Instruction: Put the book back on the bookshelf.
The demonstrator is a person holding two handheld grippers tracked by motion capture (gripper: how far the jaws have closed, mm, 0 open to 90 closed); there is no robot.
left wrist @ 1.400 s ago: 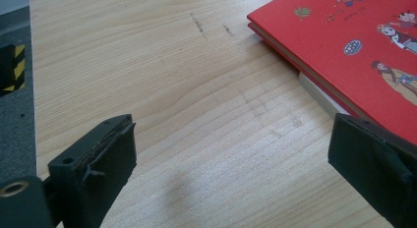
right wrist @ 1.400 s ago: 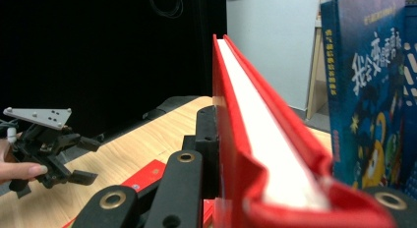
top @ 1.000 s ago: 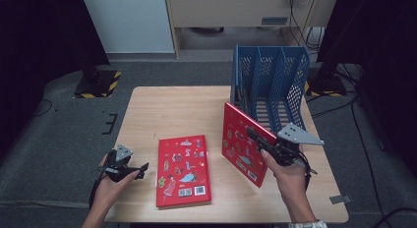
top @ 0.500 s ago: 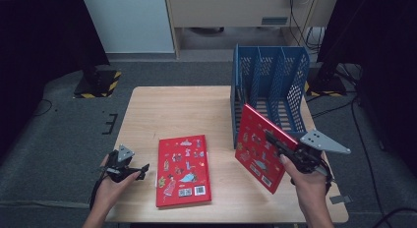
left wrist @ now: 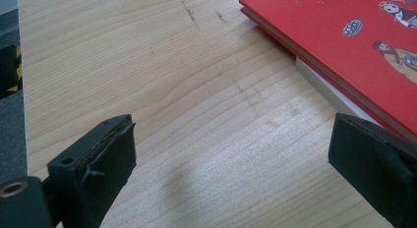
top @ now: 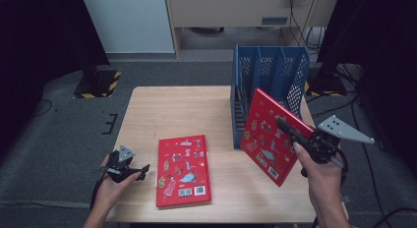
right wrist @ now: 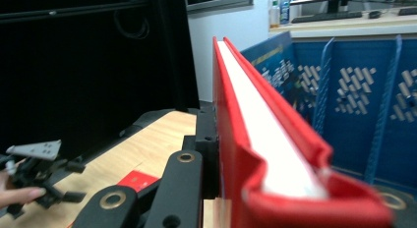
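Beside the blue slotted plastic file rack [top: 270,85], right claw [top: 290,132] pinches a tilted red hardcover book [top: 268,134], probably for slotting; left claw [top: 140,170] rests spread near the flat red book [top: 183,170].

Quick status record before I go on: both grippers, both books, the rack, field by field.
left gripper: open, holds nothing, low over the table at its front left corner
right gripper: shut on held book
held book: red, tilted, off the table, in front of the rack
flat book: red, lies cover up, centre front of the table
rack: blue, upright, three compartments, at the table's right rear
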